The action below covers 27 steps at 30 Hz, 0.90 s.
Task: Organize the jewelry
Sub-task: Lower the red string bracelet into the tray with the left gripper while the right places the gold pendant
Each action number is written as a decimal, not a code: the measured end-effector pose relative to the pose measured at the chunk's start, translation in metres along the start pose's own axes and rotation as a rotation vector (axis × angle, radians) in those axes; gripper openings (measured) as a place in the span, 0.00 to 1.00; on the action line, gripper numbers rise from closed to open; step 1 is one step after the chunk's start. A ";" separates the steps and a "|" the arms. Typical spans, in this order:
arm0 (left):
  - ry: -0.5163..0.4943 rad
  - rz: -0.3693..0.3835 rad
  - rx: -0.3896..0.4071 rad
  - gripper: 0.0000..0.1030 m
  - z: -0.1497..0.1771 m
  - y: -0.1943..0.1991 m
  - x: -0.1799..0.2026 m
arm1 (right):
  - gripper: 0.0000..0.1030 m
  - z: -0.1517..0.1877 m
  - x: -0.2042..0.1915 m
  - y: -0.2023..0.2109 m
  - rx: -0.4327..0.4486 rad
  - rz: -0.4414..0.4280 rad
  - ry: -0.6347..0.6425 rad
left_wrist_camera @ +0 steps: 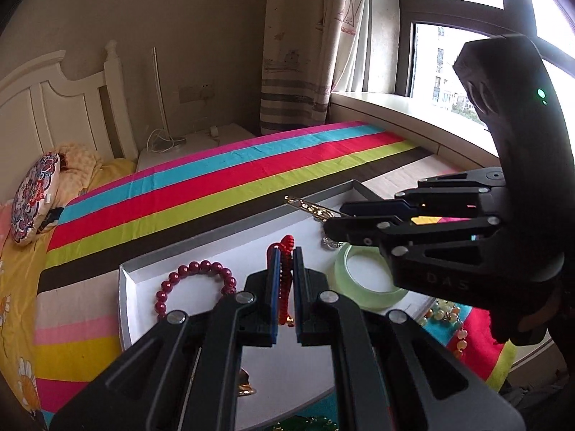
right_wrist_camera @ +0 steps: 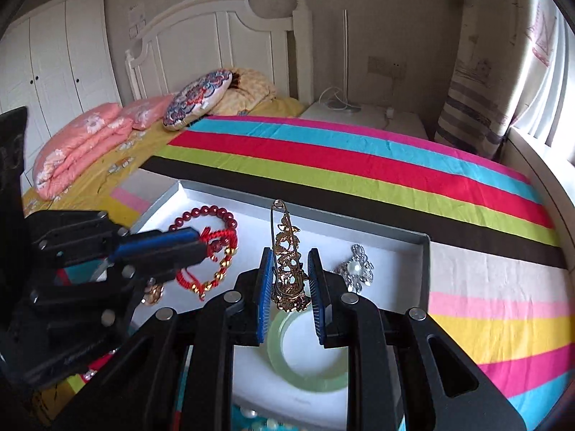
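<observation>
1. Gold-coloured, the ornate brooch [right_wrist_camera: 287, 269] with a long pin stands between the pads of the right tongs [right_wrist_camera: 289, 287], which are narrowed onto it and hold it above the white tray [right_wrist_camera: 395, 248].
2. Red cord bracelet [left_wrist_camera: 285, 273] with gold beads is pinched in the left tongs [left_wrist_camera: 285, 287], whose jaws are closed tight on the cord; it hangs over the same tray.
3. Below the right tongs lies a pale green jade bangle [right_wrist_camera: 309, 377] on the tray floor.
4. Just right of those tongs rests a silver brooch with a pearl [right_wrist_camera: 355, 269].
5. Beyond the left tongs, toward the tray's far left corner, lies a dark red bead bracelet [left_wrist_camera: 194, 276].
6. The tray sits on a bed [right_wrist_camera: 359, 165] covered in a striped cloth.
7. More beads [left_wrist_camera: 445, 318] lie on the cloth outside the tray, under the right tongs in the left view.
</observation>
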<state>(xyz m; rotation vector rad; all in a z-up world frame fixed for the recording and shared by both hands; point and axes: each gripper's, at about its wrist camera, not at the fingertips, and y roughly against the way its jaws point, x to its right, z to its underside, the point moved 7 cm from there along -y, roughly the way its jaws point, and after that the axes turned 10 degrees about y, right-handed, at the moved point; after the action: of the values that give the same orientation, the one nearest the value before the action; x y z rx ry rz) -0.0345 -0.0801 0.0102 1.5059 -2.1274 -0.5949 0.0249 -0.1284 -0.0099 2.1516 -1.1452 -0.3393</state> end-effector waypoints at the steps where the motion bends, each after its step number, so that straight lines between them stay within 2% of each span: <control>1: 0.000 -0.012 -0.004 0.06 0.002 -0.002 -0.002 | 0.20 0.000 -0.001 -0.007 -0.018 0.007 0.006; 7: 0.016 -0.094 -0.043 0.07 0.013 -0.014 -0.011 | 0.20 -0.002 -0.008 -0.032 -0.074 -0.005 0.019; 9: 0.031 -0.122 -0.046 0.12 0.015 -0.014 -0.014 | 0.22 0.000 -0.009 -0.036 -0.084 0.022 0.024; 10: 0.043 -0.129 -0.044 0.23 0.015 -0.011 -0.016 | 0.25 0.001 -0.009 -0.037 -0.090 0.029 0.019; 12: 0.059 -0.131 -0.024 0.40 0.014 -0.006 -0.018 | 0.42 0.003 -0.008 -0.036 -0.085 0.011 -0.007; 14: 0.061 -0.148 -0.013 0.51 0.012 -0.001 -0.022 | 0.55 0.002 -0.004 -0.031 -0.064 0.023 -0.027; 18: 0.058 -0.171 0.008 0.65 0.008 0.007 -0.024 | 0.57 -0.003 -0.003 -0.019 -0.028 0.019 -0.030; 21: 0.061 -0.185 0.018 0.72 0.007 0.011 -0.025 | 0.66 -0.004 -0.003 -0.011 -0.009 0.017 -0.030; 25: 0.065 -0.222 0.023 0.82 0.008 0.017 -0.028 | 0.67 -0.002 -0.005 0.001 0.017 0.000 -0.030; 27: 0.075 -0.235 0.037 0.88 0.009 0.026 -0.030 | 0.72 0.001 -0.002 0.012 0.039 -0.008 -0.045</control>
<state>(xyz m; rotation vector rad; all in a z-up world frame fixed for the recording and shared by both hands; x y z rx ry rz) -0.0503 -0.0426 0.0150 1.7850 -1.9301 -0.5725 0.0156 -0.1322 -0.0030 2.1929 -1.1782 -0.3736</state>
